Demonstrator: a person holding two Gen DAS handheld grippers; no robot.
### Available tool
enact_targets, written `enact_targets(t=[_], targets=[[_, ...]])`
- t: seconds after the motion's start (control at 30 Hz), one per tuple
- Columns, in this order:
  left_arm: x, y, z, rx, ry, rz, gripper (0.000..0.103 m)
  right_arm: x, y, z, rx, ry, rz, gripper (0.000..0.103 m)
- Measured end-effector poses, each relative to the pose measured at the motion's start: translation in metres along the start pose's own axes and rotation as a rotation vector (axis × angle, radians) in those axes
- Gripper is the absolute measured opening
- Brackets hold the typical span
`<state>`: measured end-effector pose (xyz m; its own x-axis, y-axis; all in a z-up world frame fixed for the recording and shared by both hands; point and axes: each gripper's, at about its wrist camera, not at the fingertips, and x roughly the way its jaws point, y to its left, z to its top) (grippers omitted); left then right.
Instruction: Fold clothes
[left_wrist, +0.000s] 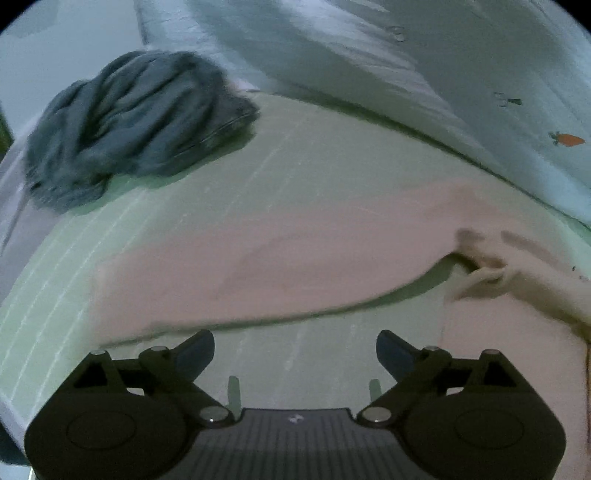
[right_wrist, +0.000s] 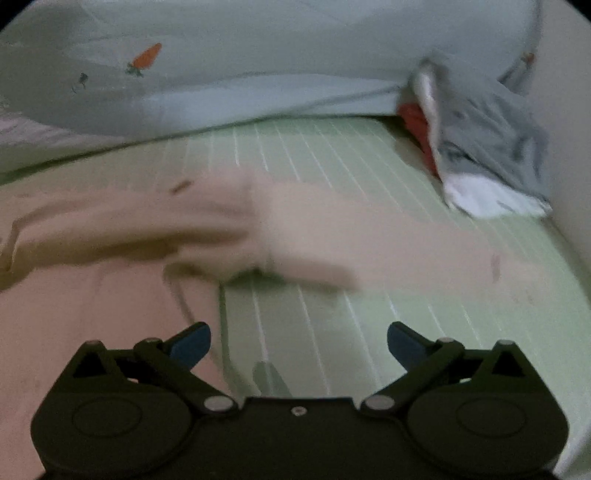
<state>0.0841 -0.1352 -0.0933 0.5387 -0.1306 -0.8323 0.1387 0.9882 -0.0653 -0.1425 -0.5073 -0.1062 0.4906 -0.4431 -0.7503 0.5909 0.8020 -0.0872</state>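
Right wrist: green striped mat (right_wrist: 332, 155), carrot-print bedding (right_wrist: 258, 55).

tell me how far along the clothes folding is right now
Early, by the look of it. Done: the pink garment lies spread on the green mat, no clear fold visible through the blur. In hand: nothing; the left gripper and right gripper are both open and empty. Left: the pink piece, the crumpled dark grey garment and the grey, white and red pile.
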Motion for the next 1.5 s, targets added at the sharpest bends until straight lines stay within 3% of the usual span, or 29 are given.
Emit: enact_targets(t=[0.17,0.3,0.43,0.5,0.6,0.7,0.77,0.8,0.83,0.87,0.9,0.97,1.03,1.1,1.17,1.2,1.23,1.27,1.3,1.37,1.4,1.47,1.5], targets=[[0.016,-0.048,0.046,0.051,-0.051,-0.038,0.094,0.024,-0.012,0.039,-0.055,-0.035,0.042,0.103],[0.039,-0.089,0.088,0.116,-0.048,-0.056,0.094,0.053,-0.021,0.077,-0.07,-0.051,0.06,0.103],[0.072,-0.122,0.121,0.161,0.015,-0.056,0.095,0.092,-0.022,0.112,-0.044,-0.02,0.105,0.098],[0.092,-0.133,0.131,0.156,0.063,-0.05,0.095,0.112,-0.016,0.124,-0.029,0.013,0.13,0.088],[0.118,-0.147,0.138,0.164,0.109,-0.077,0.095,0.135,-0.009,0.132,0.005,0.04,0.217,0.086],[0.131,-0.156,0.14,0.174,0.126,-0.102,0.094,0.152,-0.002,0.136,0.025,0.077,0.252,0.082],[0.136,-0.159,0.139,0.187,0.129,-0.127,0.084,0.16,0.004,0.14,0.027,0.09,0.273,0.073],[0.137,-0.159,0.138,0.183,0.131,-0.143,0.07,0.164,0.007,0.141,0.027,0.096,0.283,0.061],[0.138,-0.159,0.138,0.173,0.136,-0.166,0.043,0.166,0.008,0.142,0.024,0.105,0.287,0.053],[0.139,-0.157,0.137,0.16,0.143,-0.193,0.023,0.168,0.009,0.143,0.02,0.112,0.292,0.038],[0.137,-0.156,0.137,0.148,0.141,-0.213,0.005,0.165,0.01,0.143,0.01,0.109,0.307,0.008],[0.124,-0.151,0.139,0.13,0.099,-0.238,0.003,0.16,0.011,0.144,-0.012,0.099,0.337,0.008],[0.101,-0.139,0.145,0.073,0.022,-0.277,0.001,0.139,0.005,0.148,-0.009,0.007,0.345,0.008],[0.074,-0.117,0.154,-0.052,-0.105,-0.314,0.0,0.116,-0.015,0.156,0.13,-0.094,0.359,0.007],[0.077,-0.11,0.164,-0.119,-0.166,-0.225,0.0,0.109,-0.034,0.161,0.297,-0.176,0.333,0.007],[0.084,-0.11,0.169,-0.127,-0.178,-0.159,0.006,0.107,-0.043,0.164,0.374,-0.213,0.313,0.009],[0.093,-0.111,0.175,-0.124,-0.16,-0.104,0.021,0.115,-0.042,0.168,0.386,-0.217,0.24,0.013],[0.102,-0.114,0.178,-0.106,-0.099,-0.091,0.026,0.126,-0.035,0.172,0.335,-0.179,0.187,0.032],[0.103,-0.114,0.177,-0.111,-0.072,-0.116,0.03,0.136,-0.028,0.177,0.287,-0.14,0.138,0.046],[0.096,-0.112,0.165,-0.094,-0.073,-0.17,0.048,0.142,-0.02,0.178,0.264,-0.055,0.103,0.047],[0.09,-0.112,0.157,-0.074,-0.082,-0.187,0.067,0.134,-0.02,0.171,0.268,-0.075,0.123,0.055],[0.084,-0.117,0.134,-0.016,-0.056,-0.162,0.072,0.121,-0.02,0.156,0.264,-0.095,0.128,0.076],[0.082,-0.117,0.122,0.006,-0.028,-0.154,0.072,0.118,-0.02,0.149,0.252,-0.082,0.109,0.078]])
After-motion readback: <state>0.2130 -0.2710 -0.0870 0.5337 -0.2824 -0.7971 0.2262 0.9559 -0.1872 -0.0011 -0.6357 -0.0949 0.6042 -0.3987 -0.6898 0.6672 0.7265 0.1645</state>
